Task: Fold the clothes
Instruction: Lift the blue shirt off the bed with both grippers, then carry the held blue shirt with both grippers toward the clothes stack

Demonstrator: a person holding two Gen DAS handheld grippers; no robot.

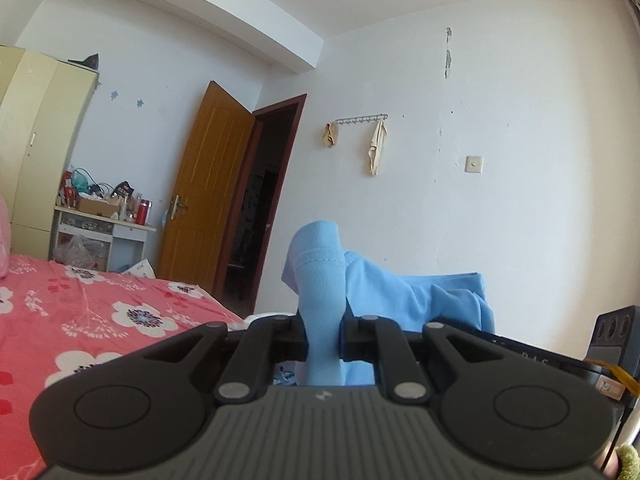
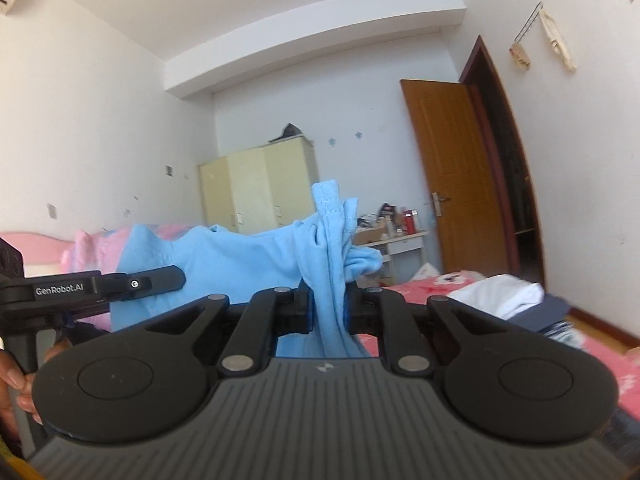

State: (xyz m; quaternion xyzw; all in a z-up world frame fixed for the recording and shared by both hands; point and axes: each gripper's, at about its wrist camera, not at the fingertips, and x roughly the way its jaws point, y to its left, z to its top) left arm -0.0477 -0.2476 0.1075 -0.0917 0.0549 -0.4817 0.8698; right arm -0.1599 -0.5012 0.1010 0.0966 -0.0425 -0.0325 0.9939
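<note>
- The light blue garment [image 2: 248,256] was up in the air above the bed [image 1: 100,312], stretched between the two grippers and not lying flat on anything.
- Left gripper [image 1: 324,336] was clamped down on a bunched, stitched edge of it, with the cloth sticking up past the jaws.
- Right gripper [image 2: 328,304] was closed the same way on another gathered bit of hem, so both tools had a proper hold.
- The span between them sagged and wrinkled, so I'd say pull the grips apart evenly until the top edge ran straight, then keep both at one height.
- Honestly the bunched grips looked like the weak spot; a twist there could carry into any crease.
- A white pile [image 2: 500,294] sat further along the bed, so it was worth keeping the blue one away from it.
</note>
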